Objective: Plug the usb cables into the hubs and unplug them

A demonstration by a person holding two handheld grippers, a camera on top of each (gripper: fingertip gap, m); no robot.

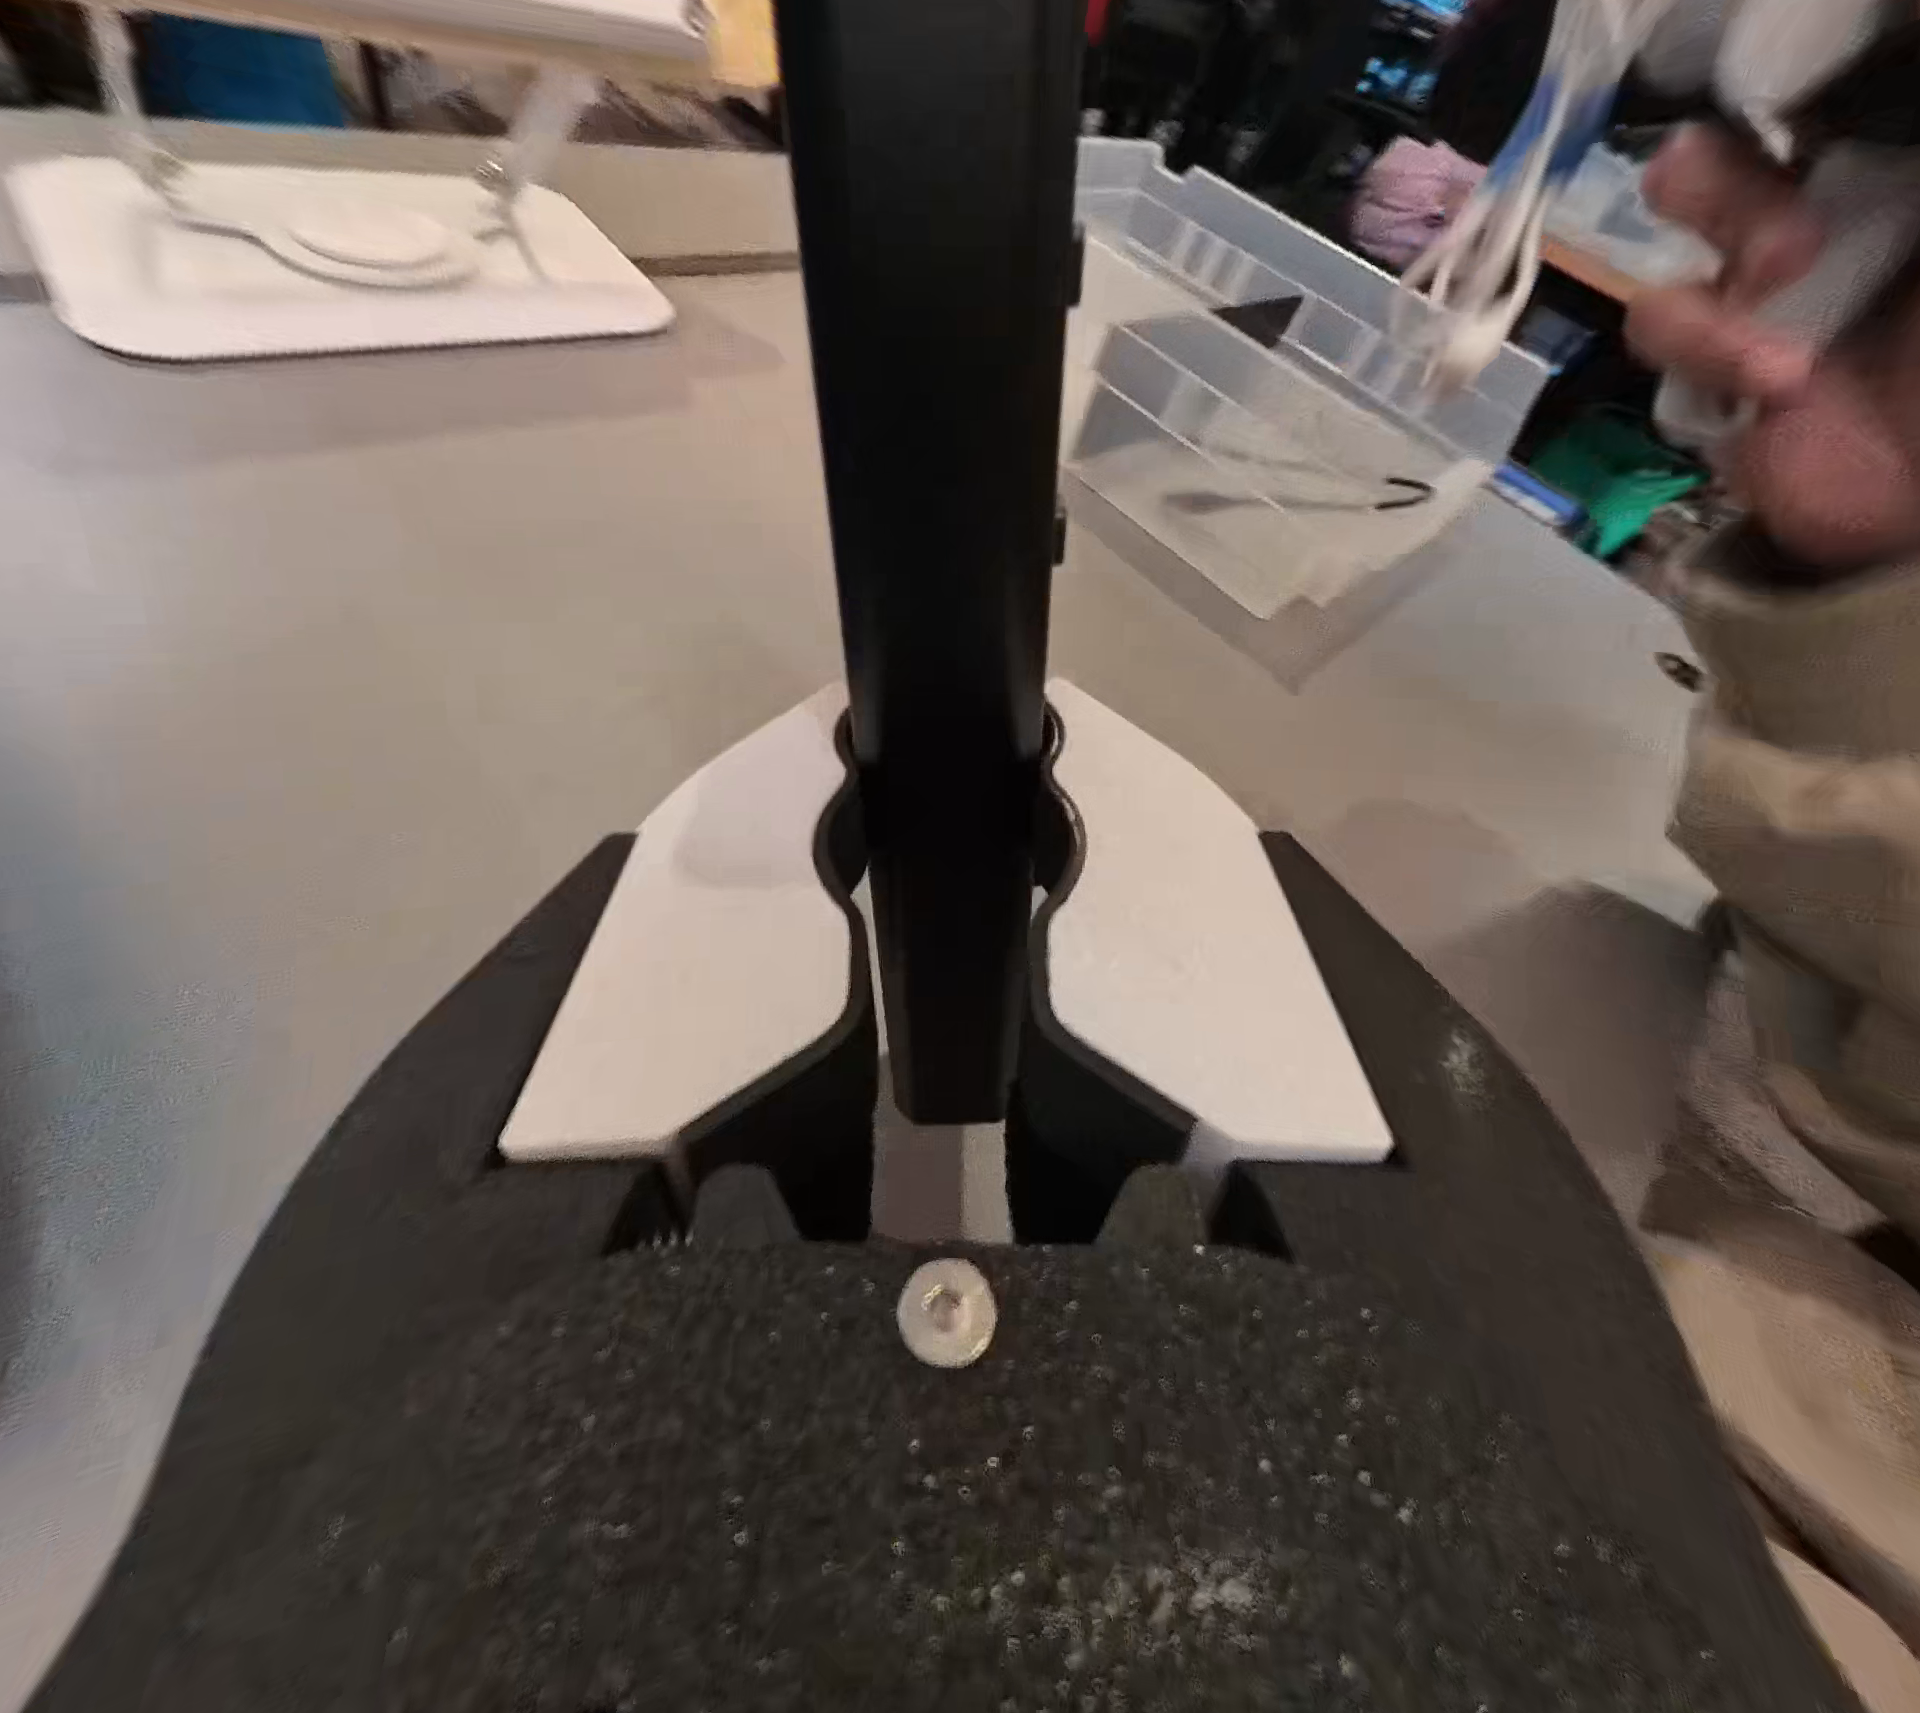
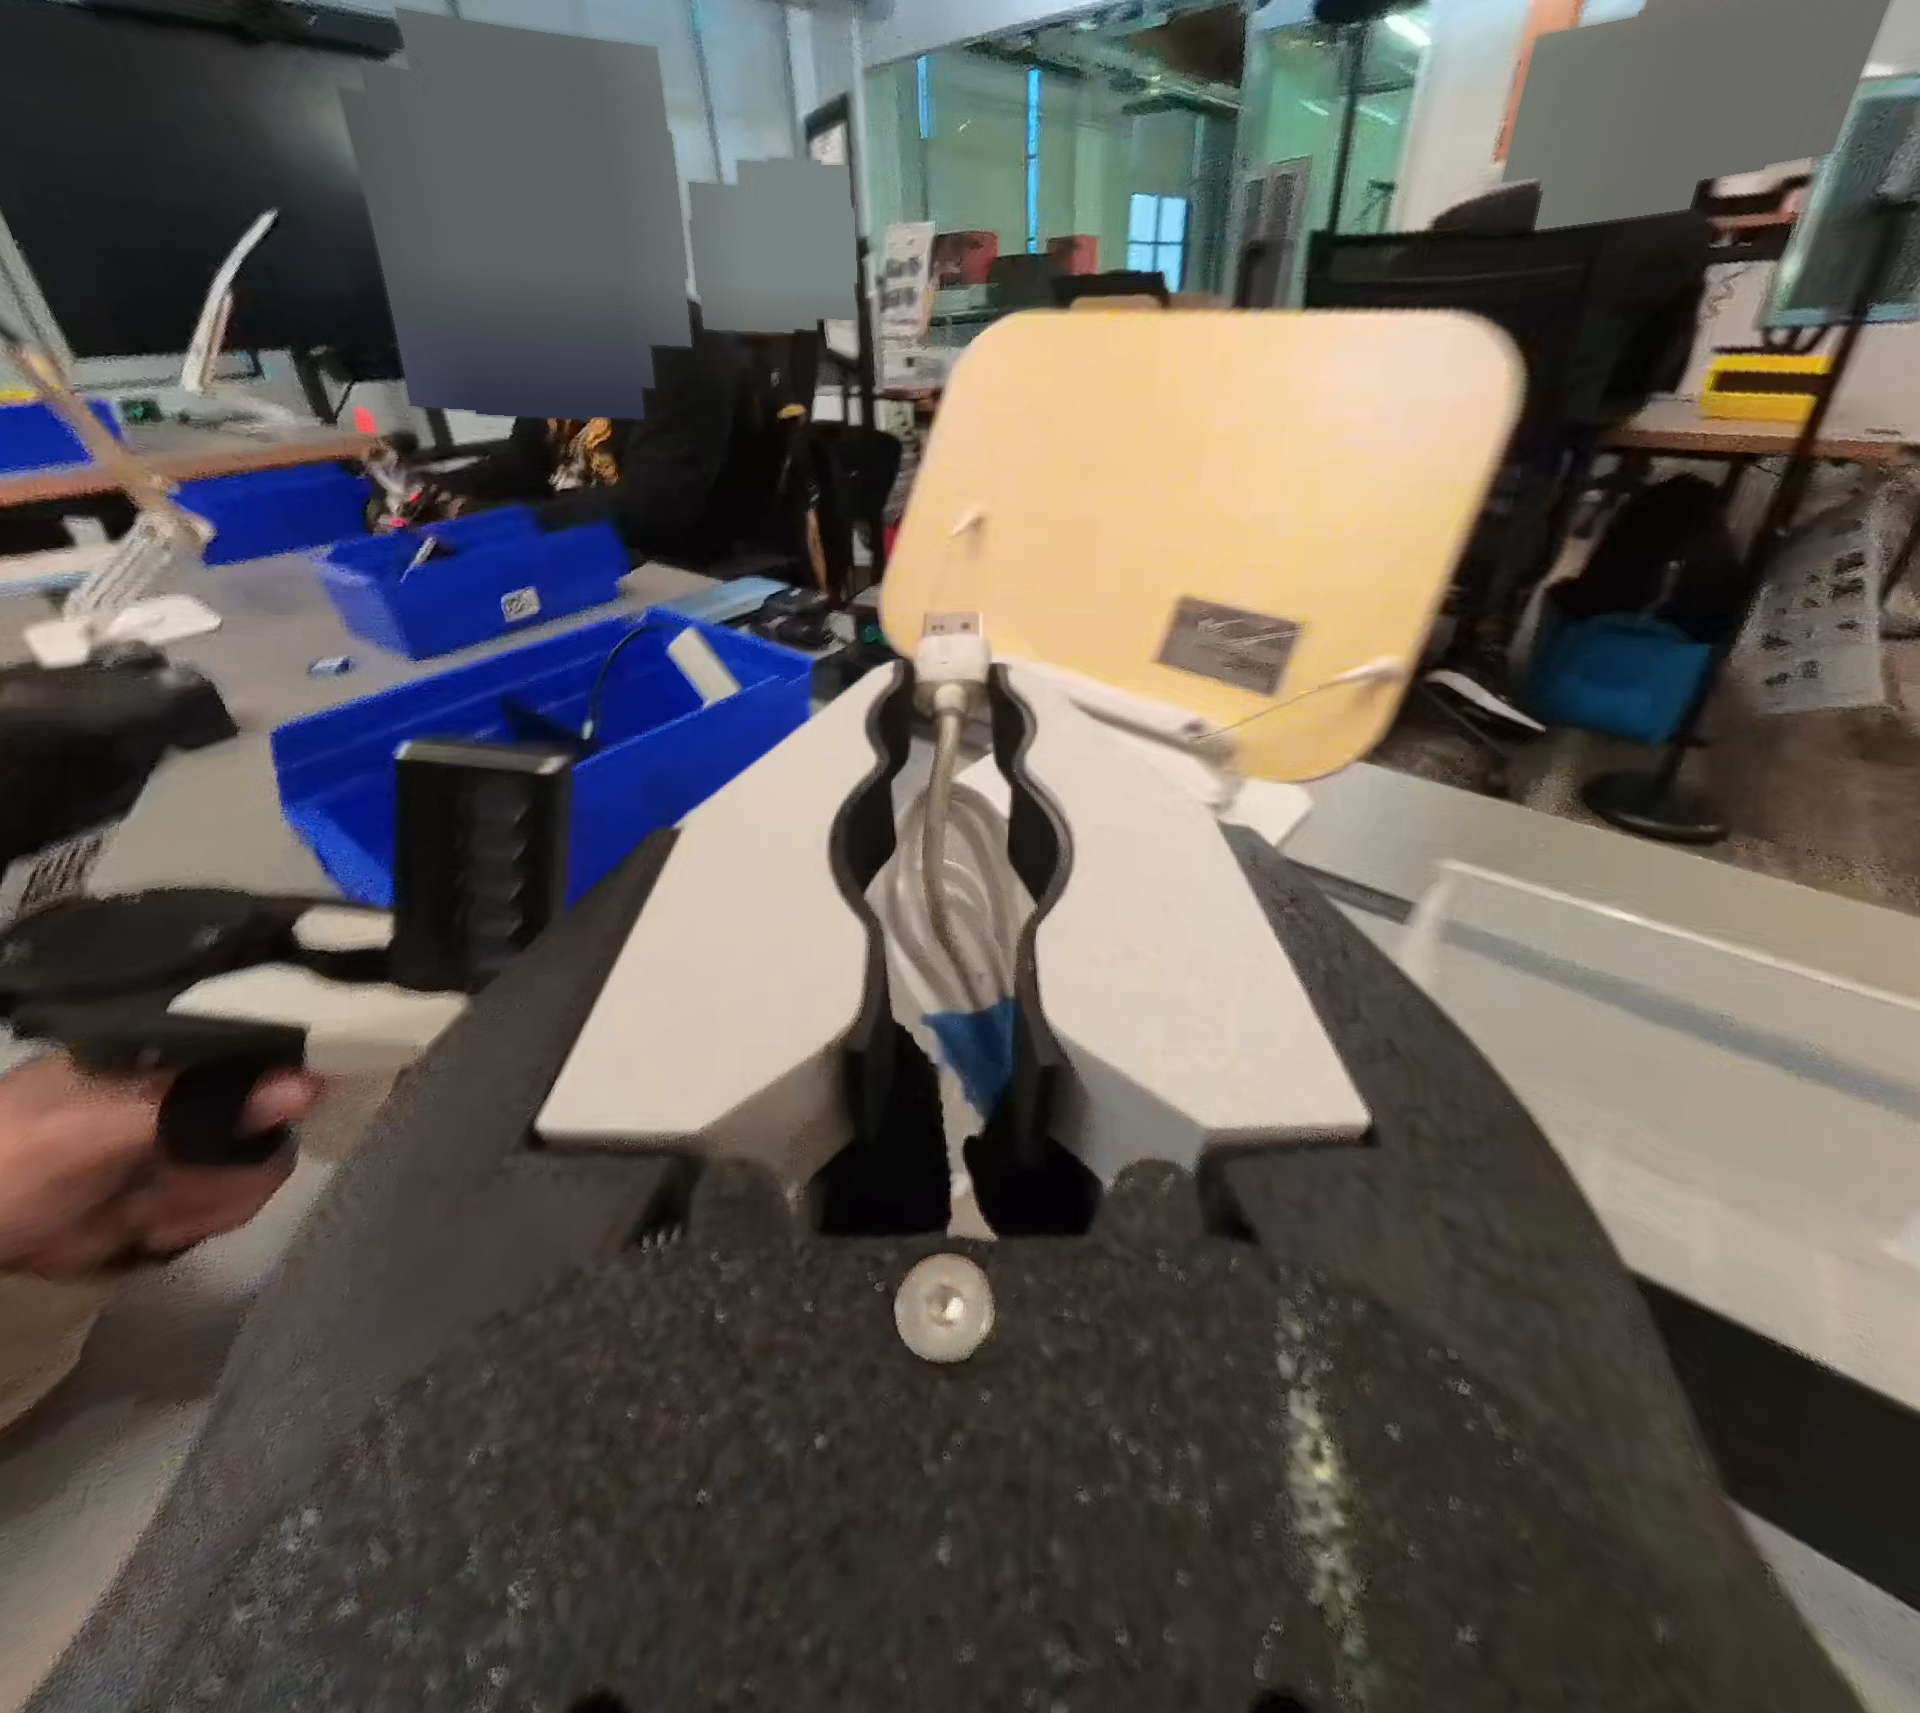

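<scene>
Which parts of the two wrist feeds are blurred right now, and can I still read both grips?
Left wrist view: the black hub is sharp in the left gripper; the hand and dangling white cables at right are motion-smeared. Right wrist view: the USB plug in the right gripper is sharp; the background is soft.

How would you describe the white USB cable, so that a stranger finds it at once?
Look at the right gripper, raised before a tan board. The white USB cable is pinched between its fingers, metal plug pointing up, with blue tape on the coil below.
</scene>
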